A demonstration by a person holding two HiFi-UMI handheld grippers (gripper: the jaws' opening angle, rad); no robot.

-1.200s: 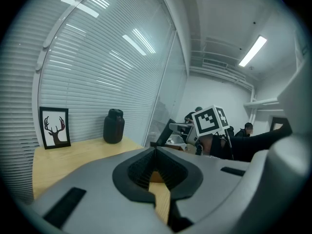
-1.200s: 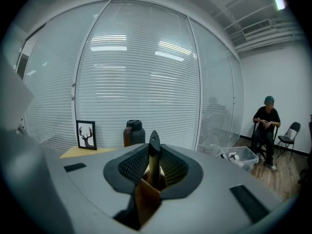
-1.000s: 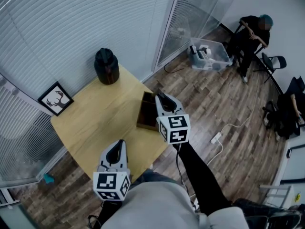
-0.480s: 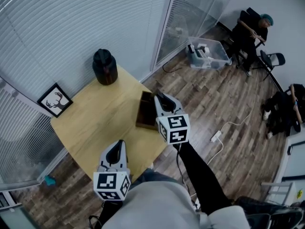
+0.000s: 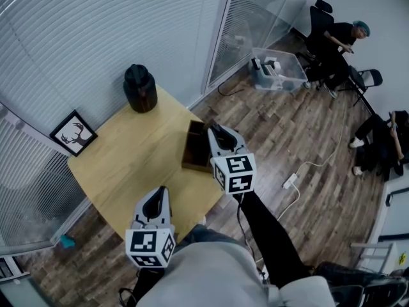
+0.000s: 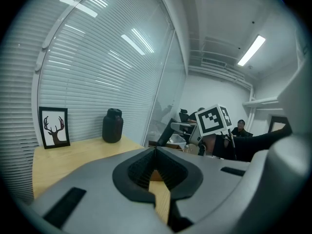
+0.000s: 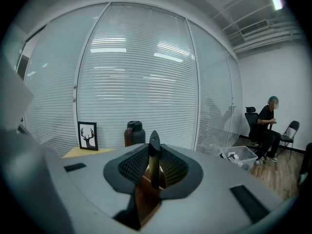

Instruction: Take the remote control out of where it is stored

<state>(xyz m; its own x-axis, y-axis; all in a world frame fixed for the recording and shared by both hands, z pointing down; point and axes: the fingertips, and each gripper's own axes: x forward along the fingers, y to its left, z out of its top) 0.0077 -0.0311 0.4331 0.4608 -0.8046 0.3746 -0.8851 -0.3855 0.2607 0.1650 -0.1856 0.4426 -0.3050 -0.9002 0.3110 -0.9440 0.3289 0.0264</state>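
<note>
In the right gripper view a slim dark remote control stands upright between the jaws of my right gripper, which is shut on it. Below it lies the brown wooden box. In the head view this gripper hovers over the open wooden box at the right edge of the yellow table, with the remote's dark end showing between the jaws. My left gripper hangs over the table's near edge, shut and empty; its jaws meet with only tabletop behind them.
A black jar and a framed deer picture stand at the back of the table by the blinds. On the wood floor are a clear plastic bin and a white power strip. People sit at the far right.
Both grippers have stayed almost where they were, the right one still shut on the remote. The seated people at the back right have shifted.
</note>
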